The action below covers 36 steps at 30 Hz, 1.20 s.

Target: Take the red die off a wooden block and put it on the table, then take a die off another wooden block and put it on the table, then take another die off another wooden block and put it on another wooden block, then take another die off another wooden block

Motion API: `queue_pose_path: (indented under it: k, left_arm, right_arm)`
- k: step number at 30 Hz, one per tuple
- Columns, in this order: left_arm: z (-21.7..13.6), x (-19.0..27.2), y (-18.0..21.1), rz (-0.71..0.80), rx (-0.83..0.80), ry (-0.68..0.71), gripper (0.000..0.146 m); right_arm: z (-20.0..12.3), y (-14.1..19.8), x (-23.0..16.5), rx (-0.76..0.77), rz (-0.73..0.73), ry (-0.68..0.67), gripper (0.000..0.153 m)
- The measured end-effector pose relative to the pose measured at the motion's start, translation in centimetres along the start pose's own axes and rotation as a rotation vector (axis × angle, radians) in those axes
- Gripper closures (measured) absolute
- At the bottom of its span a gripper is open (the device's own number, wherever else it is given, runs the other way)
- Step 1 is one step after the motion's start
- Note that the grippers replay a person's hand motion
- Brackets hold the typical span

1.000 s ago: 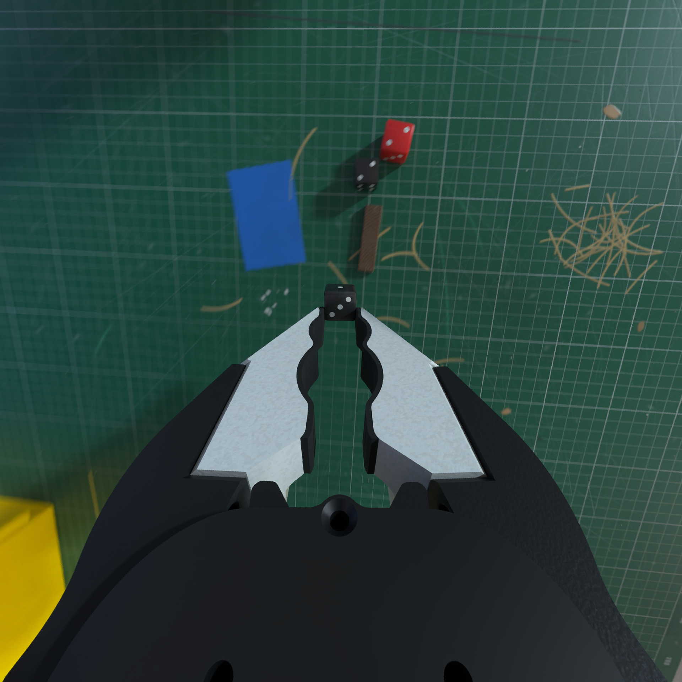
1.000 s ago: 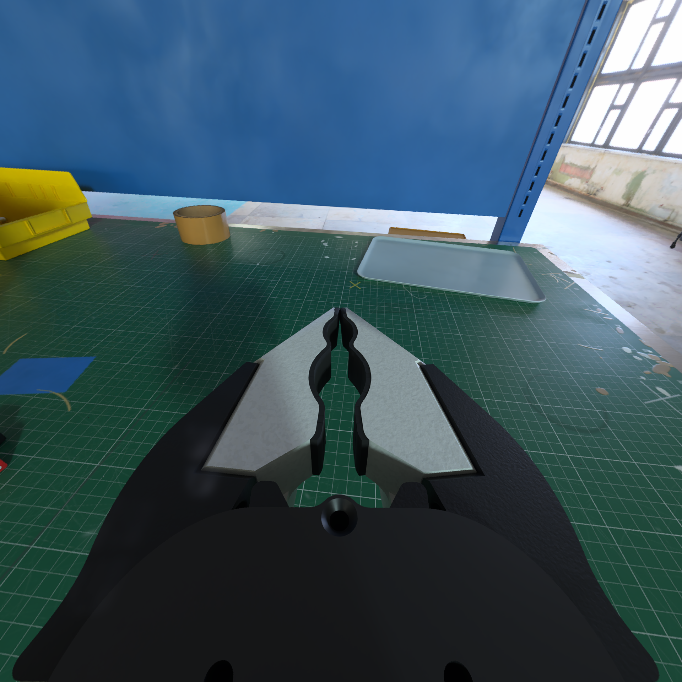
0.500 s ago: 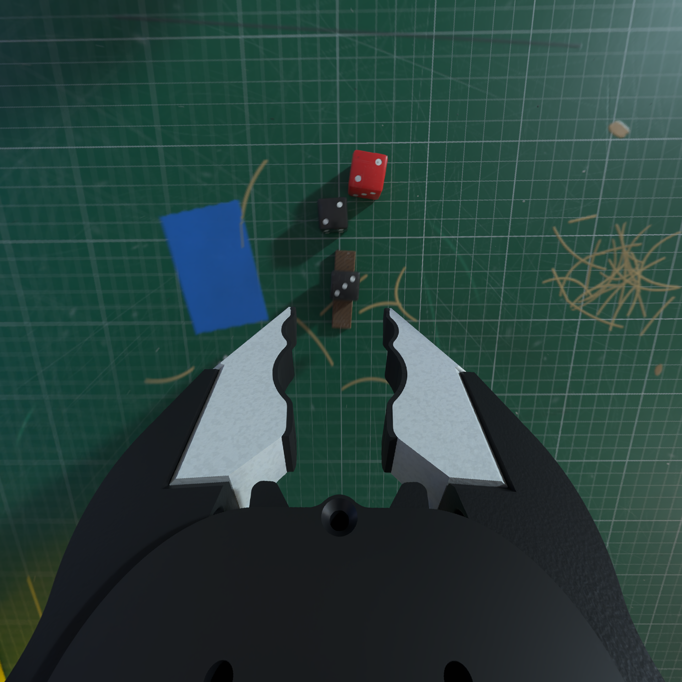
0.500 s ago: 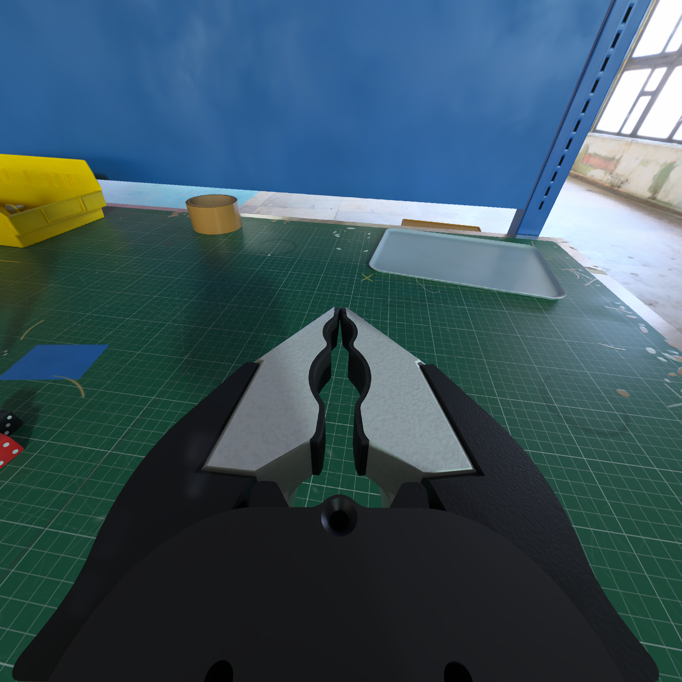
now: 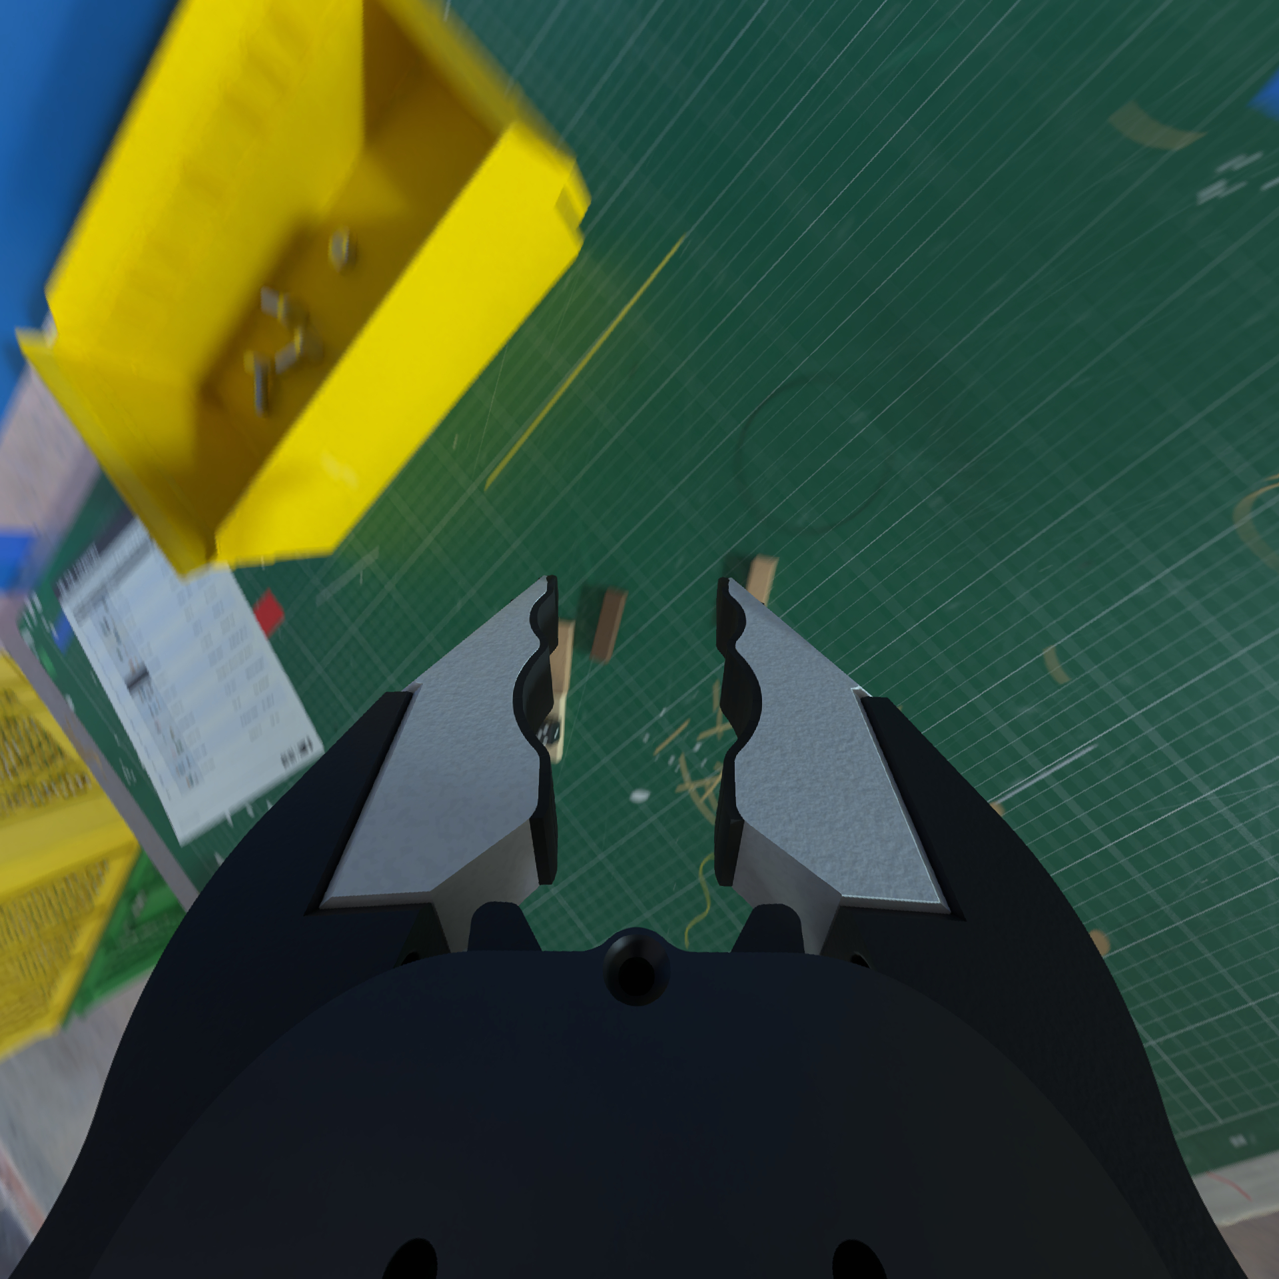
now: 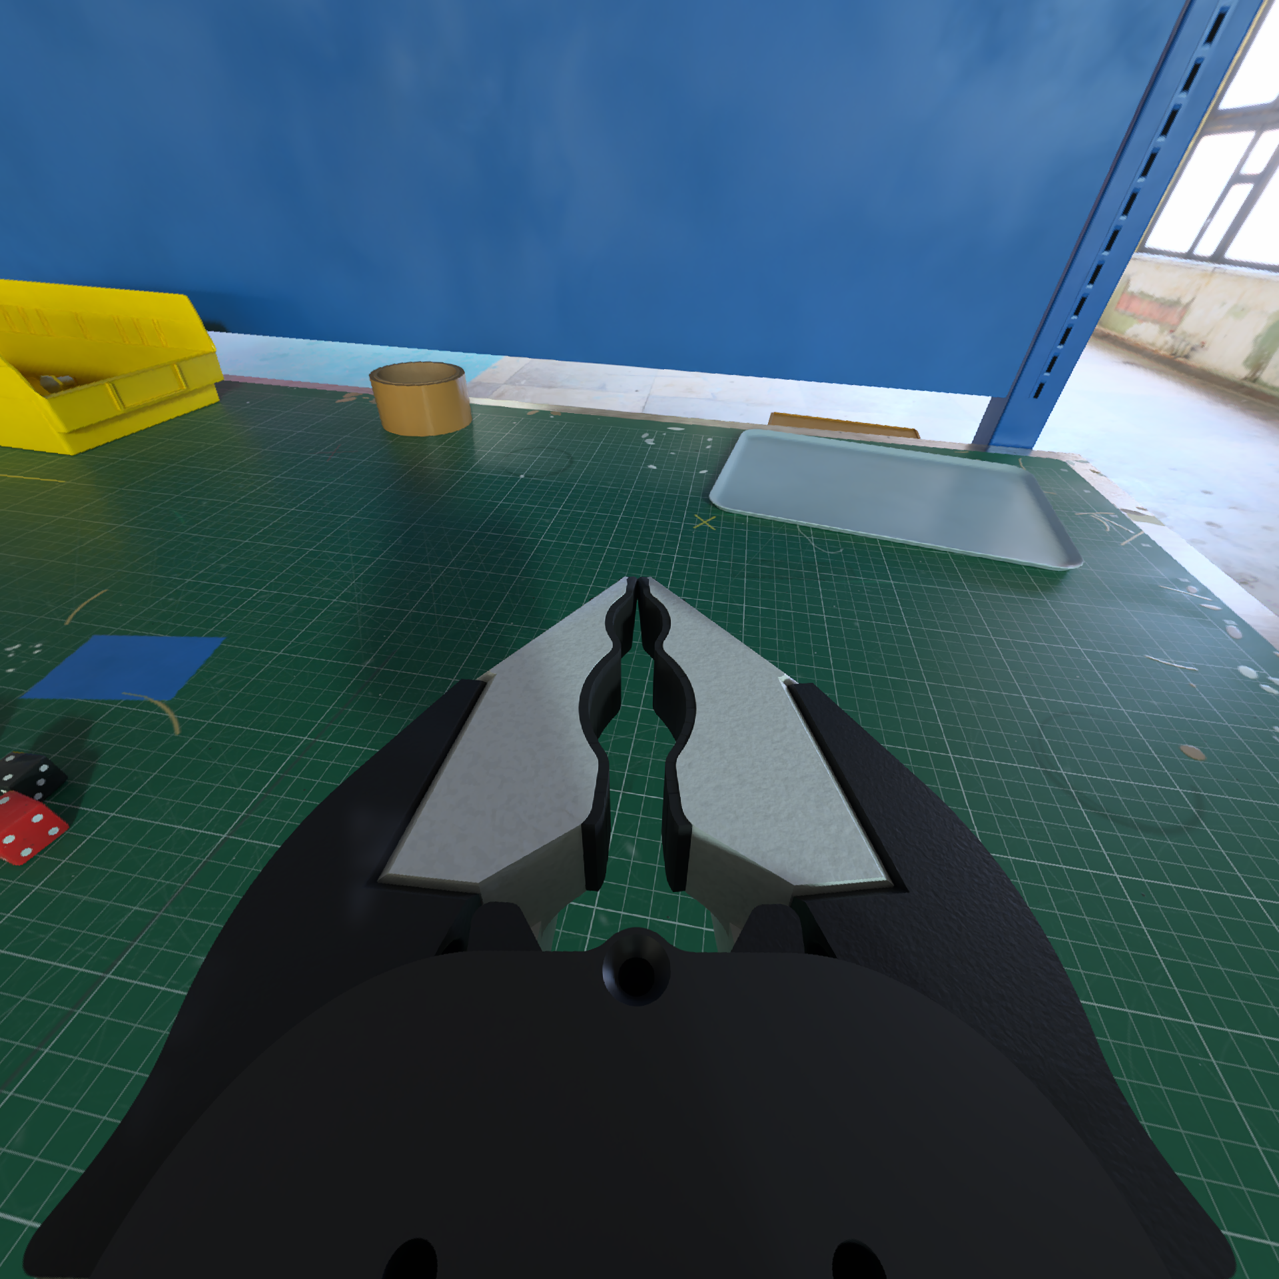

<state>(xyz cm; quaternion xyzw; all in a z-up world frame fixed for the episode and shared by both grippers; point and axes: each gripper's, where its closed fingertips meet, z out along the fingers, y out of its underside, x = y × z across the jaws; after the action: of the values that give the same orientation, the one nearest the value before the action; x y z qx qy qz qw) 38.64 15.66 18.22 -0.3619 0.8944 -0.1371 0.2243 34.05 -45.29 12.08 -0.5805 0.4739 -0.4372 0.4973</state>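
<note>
My left gripper [image 5: 637,585] is open and empty above the green mat. Under it lie three small wooden blocks: one [image 5: 609,626] between the fingers, one [image 5: 760,580] by the right fingertip, and a pale one [image 5: 564,657] partly hidden by the left finger. A dark die [image 5: 551,730] with white pips peeks out at that pale block's near end. My right gripper [image 6: 637,581] is shut and empty, low over the mat. The red die [image 6: 28,827] and a black die [image 6: 31,775] lie on the mat at the far left of the right wrist view.
A yellow bin [image 5: 311,277] with small metal parts stands at the upper left, also seen in the right wrist view [image 6: 97,360]. A printed sheet [image 5: 187,692] and a yellow crate [image 5: 41,830] lie left. A blue patch [image 6: 124,664], tape roll [image 6: 420,398] and grey tray [image 6: 893,495] are on the mat.
My left gripper opened and left a black die on the brown block, then swung away fast toward the yellow bin and other blocks. My right gripper stayed shut and drifted slightly.
</note>
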Motion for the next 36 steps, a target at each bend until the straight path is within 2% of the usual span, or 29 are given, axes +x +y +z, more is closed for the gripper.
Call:
queue_pose_path:
  k: [5,10,20,29,31,36]
  left_arm:
    - [4.0,-5.0,8.1,-0.113,-0.22,0.045,0.098]
    - [7.2,-6.8,12.8,-0.131,-0.361,0.105,0.096]
    - [10.4,-7.3,16.8,-0.013,-0.573,0.155,0.091]
    - [12.0,-6.6,18.5,0.047,-0.685,0.225,0.086]
    - [12.1,-6.5,18.8,0.041,-0.701,0.241,0.087]
    - [12.2,-6.3,18.8,0.045,-0.72,0.282,0.109]
  right_arm:
    - [0.0,0.1,0.1,-0.003,0.003,0.004,0.153]
    - [0.0,0.1,0.1,0.002,0.003,0.002,0.153]
    - [0.3,0.4,-0.2,-0.011,-0.013,-0.005,0.153]
    - [0.5,0.7,-0.2,-0.025,-0.016,-0.003,0.153]
    - [0.5,0.8,-0.2,-0.027,-0.015,-0.001,0.153]
    - [0.6,1.0,-0.2,-0.033,-0.013,-0.003,0.153]
